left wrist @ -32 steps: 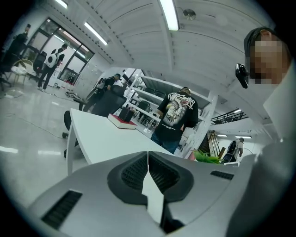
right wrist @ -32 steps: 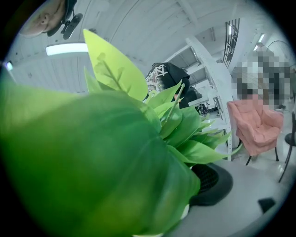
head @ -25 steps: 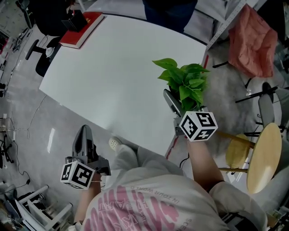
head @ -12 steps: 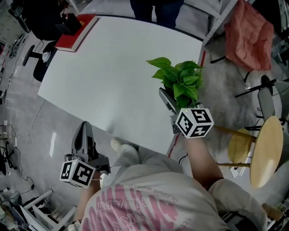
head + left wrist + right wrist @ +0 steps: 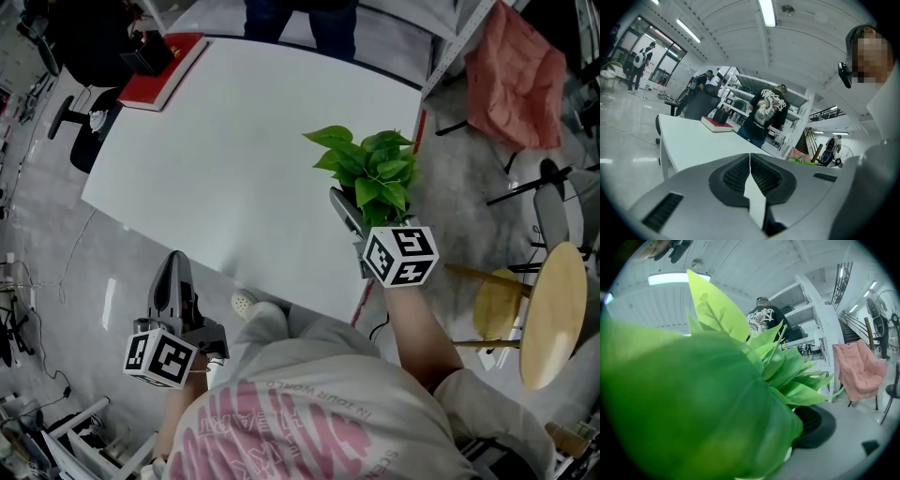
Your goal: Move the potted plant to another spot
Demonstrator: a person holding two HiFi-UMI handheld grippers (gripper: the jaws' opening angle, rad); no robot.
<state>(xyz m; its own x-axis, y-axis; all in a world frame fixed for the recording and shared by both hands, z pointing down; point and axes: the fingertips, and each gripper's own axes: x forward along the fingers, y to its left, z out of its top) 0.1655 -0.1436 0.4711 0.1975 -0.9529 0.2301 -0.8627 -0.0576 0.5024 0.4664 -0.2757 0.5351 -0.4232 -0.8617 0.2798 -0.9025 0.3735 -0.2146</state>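
Note:
The potted plant [image 5: 370, 169], with broad green leaves, stands near the right edge of the white table [image 5: 225, 159]. My right gripper [image 5: 361, 211] reaches around its base from the near side, one jaw showing left of the leaves. In the right gripper view the leaves [image 5: 708, 394] fill the picture. A sliver of the white pot [image 5: 788, 455] lies against the dark right pad [image 5: 813, 425], and the left jaw is hidden. My left gripper [image 5: 174, 267] hangs below the table's near edge over the floor, its jaws [image 5: 750, 161] pressed together with nothing between them.
A red book [image 5: 167, 61] with a black box on it lies at the table's far left corner. A person [image 5: 300, 19] stands beyond the far edge. A pink chair [image 5: 516, 80] and a round wooden stool [image 5: 548, 314] stand right of the table, and an office chair [image 5: 80, 112] to its left.
Both grippers and the plant have kept their places. The person behind the table has stepped to the left.

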